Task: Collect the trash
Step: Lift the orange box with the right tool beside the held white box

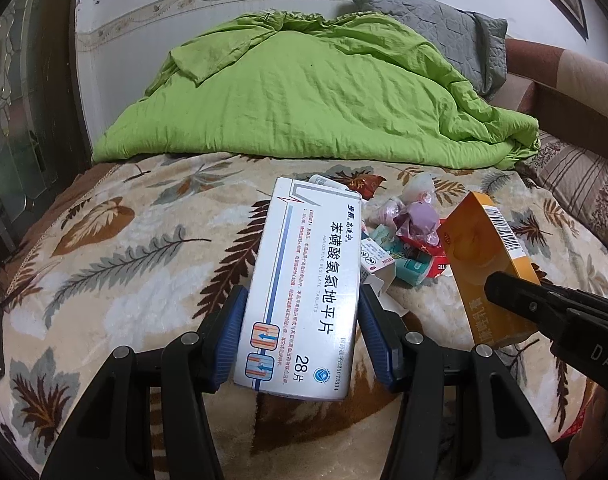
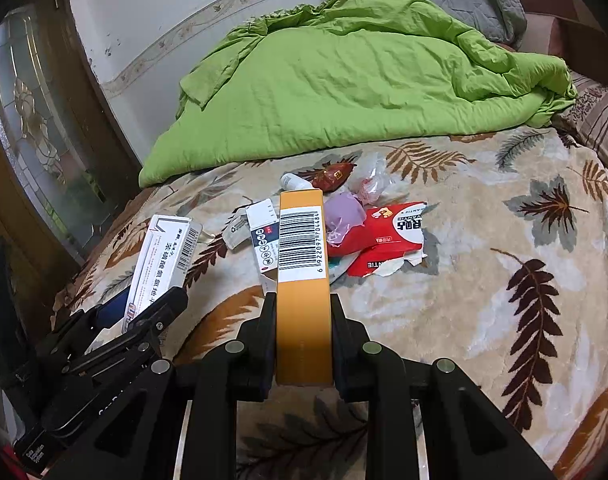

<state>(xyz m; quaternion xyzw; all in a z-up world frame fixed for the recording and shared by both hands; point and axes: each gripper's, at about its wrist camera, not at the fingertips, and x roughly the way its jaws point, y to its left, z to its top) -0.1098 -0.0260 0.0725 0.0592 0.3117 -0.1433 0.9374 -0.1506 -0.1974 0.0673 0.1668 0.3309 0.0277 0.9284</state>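
Here, in the left wrist view, the left tongs (image 1: 300, 320) pinch a white cardboard medicine box (image 1: 304, 292) by its long sides, its long axis running away from the camera, held above the leaf-patterned bed blanket (image 1: 124, 240). Beyond it lies a heap of wrappers (image 1: 407, 236). In the right wrist view, the right tongs (image 2: 303, 312) pinch a narrow orange carton (image 2: 302, 280), barcode face up, pointing straight ahead toward the crumpled green quilt (image 2: 343, 80).
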